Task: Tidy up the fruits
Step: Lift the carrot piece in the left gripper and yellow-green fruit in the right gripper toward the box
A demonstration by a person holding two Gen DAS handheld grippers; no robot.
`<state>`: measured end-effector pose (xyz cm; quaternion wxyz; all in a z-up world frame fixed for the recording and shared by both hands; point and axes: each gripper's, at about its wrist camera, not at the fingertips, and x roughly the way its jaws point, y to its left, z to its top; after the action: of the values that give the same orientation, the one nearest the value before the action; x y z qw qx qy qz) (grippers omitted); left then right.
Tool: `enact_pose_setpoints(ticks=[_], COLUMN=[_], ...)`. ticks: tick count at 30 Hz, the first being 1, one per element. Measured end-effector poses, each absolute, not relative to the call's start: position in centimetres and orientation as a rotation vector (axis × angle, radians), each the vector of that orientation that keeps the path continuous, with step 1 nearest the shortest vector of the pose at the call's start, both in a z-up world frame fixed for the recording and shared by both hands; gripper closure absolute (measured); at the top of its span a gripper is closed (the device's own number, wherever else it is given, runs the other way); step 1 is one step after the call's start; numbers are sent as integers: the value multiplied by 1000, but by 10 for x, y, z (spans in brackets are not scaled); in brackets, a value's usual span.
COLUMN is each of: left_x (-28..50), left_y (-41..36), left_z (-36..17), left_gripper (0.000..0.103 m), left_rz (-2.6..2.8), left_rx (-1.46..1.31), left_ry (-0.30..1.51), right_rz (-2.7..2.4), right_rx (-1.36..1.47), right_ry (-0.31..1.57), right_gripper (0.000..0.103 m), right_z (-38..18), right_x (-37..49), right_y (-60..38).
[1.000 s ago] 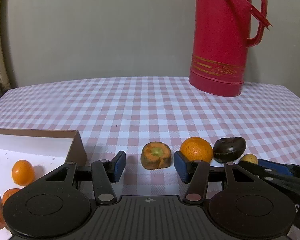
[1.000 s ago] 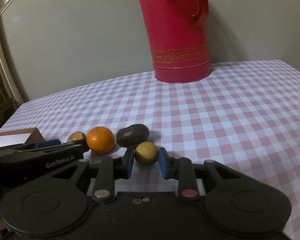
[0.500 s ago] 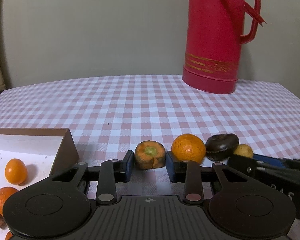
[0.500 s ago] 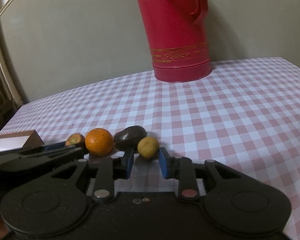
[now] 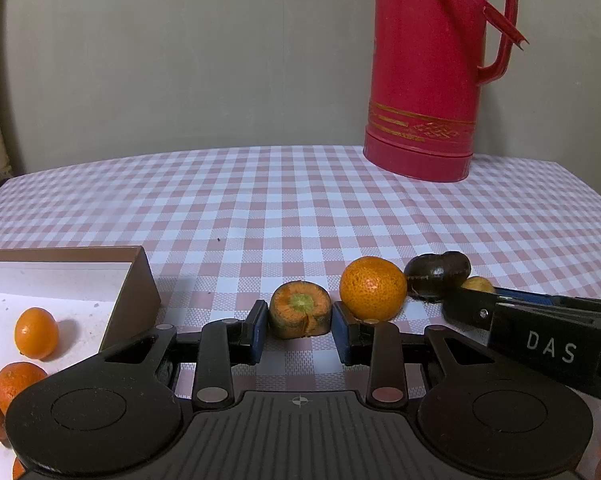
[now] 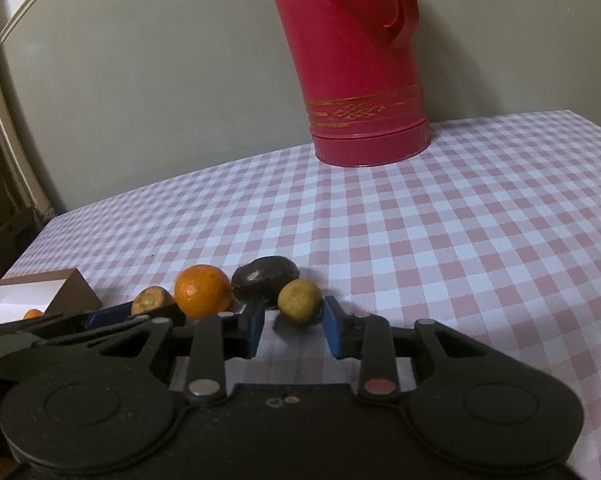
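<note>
Several fruits lie in a row on the checked tablecloth. My left gripper (image 5: pixel 299 322) has its blue pads against both sides of a brownish-orange persimmon-like fruit (image 5: pixel 300 314). Right of it lie an orange tangerine (image 5: pixel 372 293), a dark brown fruit (image 5: pixel 437 276) and a small yellow fruit (image 5: pixel 477 283). My right gripper (image 6: pixel 293 320) straddles the yellow fruit (image 6: pixel 299 300), its right pad at the fruit, its left pad a little apart. The tangerine (image 6: pixel 202 290), the dark fruit (image 6: pixel 265 282) and the persimmon-like fruit (image 6: pixel 152 300) show to its left.
A brown box with a white inside (image 5: pixel 130 292) stands at the left and holds small oranges (image 5: pixel 35 333). A tall red jug (image 5: pixel 432 76) stands at the back of the table. The right gripper's body (image 5: pixel 540 344) lies close beside the left one.
My left gripper's jaws have closed from wide open onto the persimmon-like fruit. My right gripper has stayed around the yellow fruit, which now sits further toward its fingertips.
</note>
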<state>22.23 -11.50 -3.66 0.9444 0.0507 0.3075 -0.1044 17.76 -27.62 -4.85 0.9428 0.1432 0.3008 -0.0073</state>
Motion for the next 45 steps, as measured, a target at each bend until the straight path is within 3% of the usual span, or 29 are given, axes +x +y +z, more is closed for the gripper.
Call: enact_pose_setpoints(ticks=[4, 6, 27, 45], left_x=[222, 222, 211, 131], left_y=[-115, -116, -116, -97], left_z=[-37, -37, -33, -14], left_gripper=[68, 68, 69, 69], left_rz=[-211, -211, -202, -244], left_rx=[107, 108, 110, 137], left_ry=[627, 627, 593, 554], right_rz=[-14, -11, 10, 33], right_rx=[283, 274, 241, 199], right_ry=[612, 615, 611, 573], right_gripper=[79, 85, 86, 86], right_z=[-48, -48, -45, -24], right_x=[177, 178, 167, 108], right_y=[-276, -274, -268, -257])
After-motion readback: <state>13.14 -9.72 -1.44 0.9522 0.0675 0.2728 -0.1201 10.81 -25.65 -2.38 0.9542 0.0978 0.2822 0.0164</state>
